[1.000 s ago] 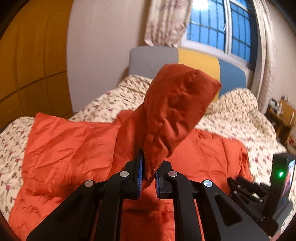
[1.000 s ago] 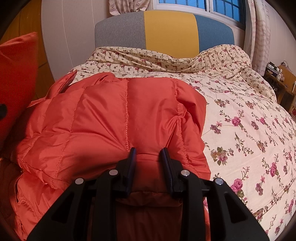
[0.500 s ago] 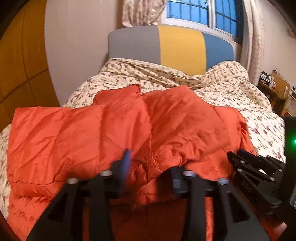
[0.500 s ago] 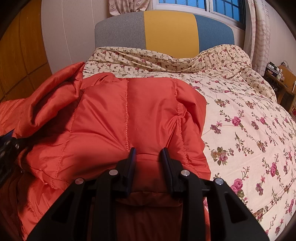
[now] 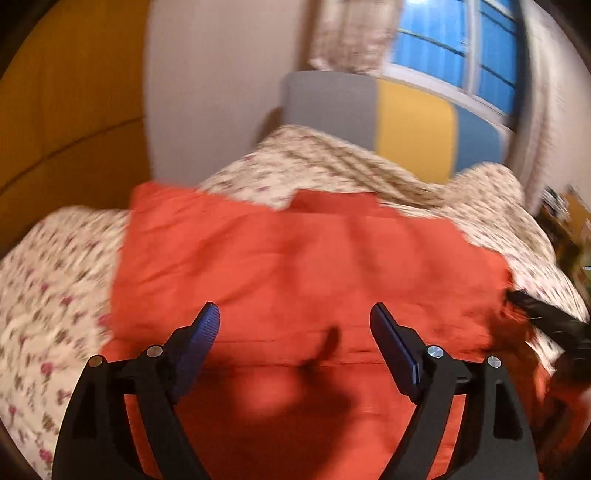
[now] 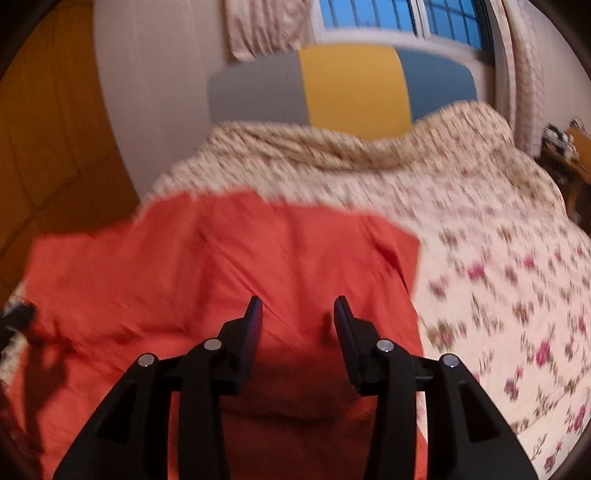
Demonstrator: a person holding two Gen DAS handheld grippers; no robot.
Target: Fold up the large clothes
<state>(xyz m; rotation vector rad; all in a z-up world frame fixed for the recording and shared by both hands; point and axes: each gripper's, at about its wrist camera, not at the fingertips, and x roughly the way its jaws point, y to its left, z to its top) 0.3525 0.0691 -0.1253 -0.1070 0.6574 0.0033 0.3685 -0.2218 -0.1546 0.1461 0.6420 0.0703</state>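
Note:
An orange padded jacket (image 5: 295,258) lies spread and partly folded on the floral bed, also seen in the right wrist view as the same jacket (image 6: 221,266). My left gripper (image 5: 295,317) hovers over it, its jaws opening wide with nothing between them. My right gripper (image 6: 298,308) is above the jacket's right part, jaws opening, no cloth pinched between the pads. The right gripper's black body (image 5: 546,325) shows at the right edge of the left wrist view. Both views are blurred by motion.
The bed's floral quilt (image 6: 498,277) stretches to the right of the jacket. A grey, yellow and blue headboard (image 6: 351,88) stands under a window (image 6: 388,14). A wooden wardrobe (image 5: 66,110) is on the left, a cluttered side table (image 6: 569,147) at the right.
The left gripper let go of the raised orange sleeve, which now lies folded across the jacket, and spread its jaws. The right gripper let go of the jacket's hem, opened and lifted a little.

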